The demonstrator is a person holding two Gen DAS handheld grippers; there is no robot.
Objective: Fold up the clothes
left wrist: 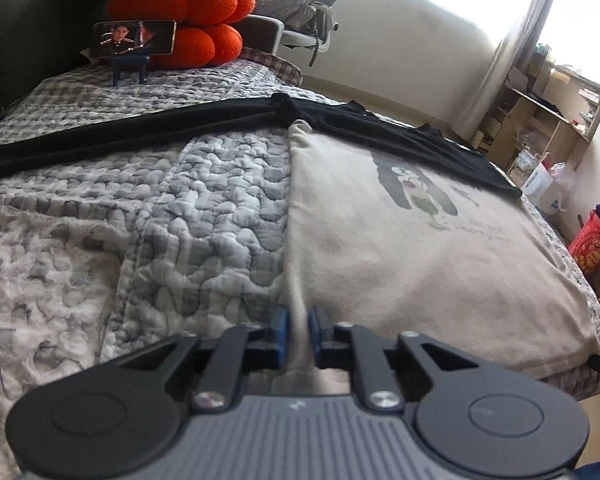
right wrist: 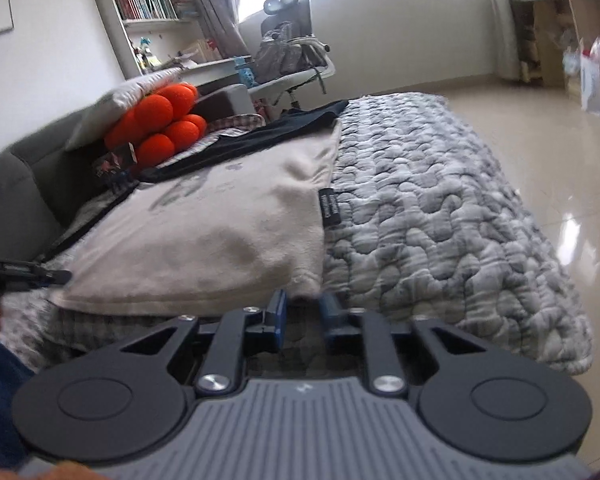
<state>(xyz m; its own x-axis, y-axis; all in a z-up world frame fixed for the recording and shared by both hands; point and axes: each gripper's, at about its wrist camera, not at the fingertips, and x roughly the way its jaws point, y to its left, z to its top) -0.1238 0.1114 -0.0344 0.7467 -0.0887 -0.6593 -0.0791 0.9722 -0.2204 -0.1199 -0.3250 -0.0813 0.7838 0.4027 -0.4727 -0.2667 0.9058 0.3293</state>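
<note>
A beige shirt (left wrist: 400, 248) with a dark print lies flat on the quilted bed (left wrist: 199, 208). My left gripper (left wrist: 298, 314) is shut on the shirt's near left edge, and cloth runs up between the blue pads. In the right wrist view the same shirt (right wrist: 219, 232) ends in a rounded near corner, pinched between the tips of my right gripper (right wrist: 304, 300). The left gripper (right wrist: 39, 276) shows as a dark tip at the shirt's other near corner. A black garment (left wrist: 139, 128) lies stretched across the bed beyond the shirt.
A phone on a blue stand (left wrist: 133, 40) and orange cushions (left wrist: 203, 12) sit at the head of the bed. Behind them is an office chair with a backpack (left wrist: 300, 4). Shelves and bags (left wrist: 540, 152) line the right wall. Shiny floor (right wrist: 540, 128) borders the bed.
</note>
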